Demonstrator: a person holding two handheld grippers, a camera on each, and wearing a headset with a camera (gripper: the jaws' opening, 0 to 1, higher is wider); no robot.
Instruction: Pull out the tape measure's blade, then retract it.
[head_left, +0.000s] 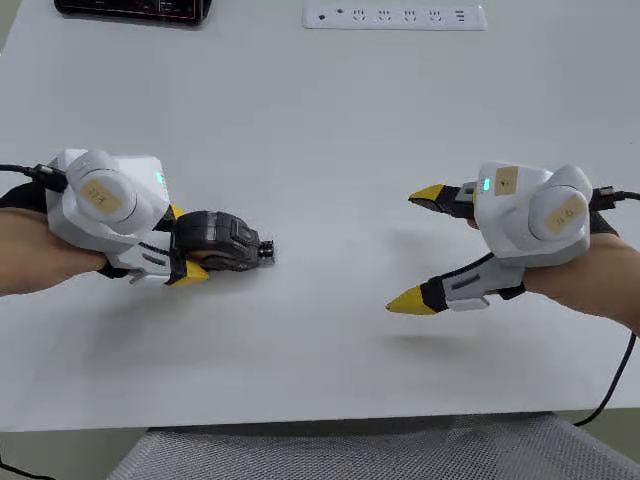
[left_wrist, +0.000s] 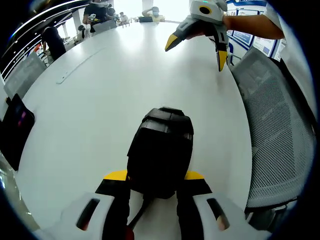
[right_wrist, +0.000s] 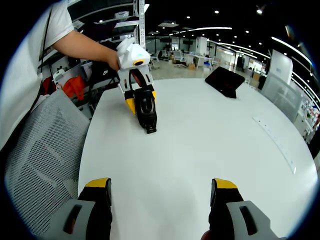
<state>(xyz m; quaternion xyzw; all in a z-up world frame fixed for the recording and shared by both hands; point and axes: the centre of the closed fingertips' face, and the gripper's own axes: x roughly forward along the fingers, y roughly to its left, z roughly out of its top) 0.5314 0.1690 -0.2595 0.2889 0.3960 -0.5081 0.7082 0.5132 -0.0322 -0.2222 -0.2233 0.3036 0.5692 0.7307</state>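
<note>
The tape measure (head_left: 218, 241) sat left on the table (head_left: 320, 150), between the left gripper's (head_left: 187, 243) jaws, with the right gripper (head_left: 415, 247) well apart to its right.

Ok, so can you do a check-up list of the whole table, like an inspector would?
Surface: white table, smooth, no spills seen.
Job's things: black tape measure, blade not pulled out.
Clutter: white power strip and a dark flat device at the far edge.
Grippers: left hand-held gripper shut on the tape measure; right hand-held gripper open, apart from it, holding nothing.
Cables: black cable behind the left hand-held gripper; second cable behind the right one.
Surroundings: grey mesh chair at the near edge; a big hall with ceiling lights beyond.
</note>
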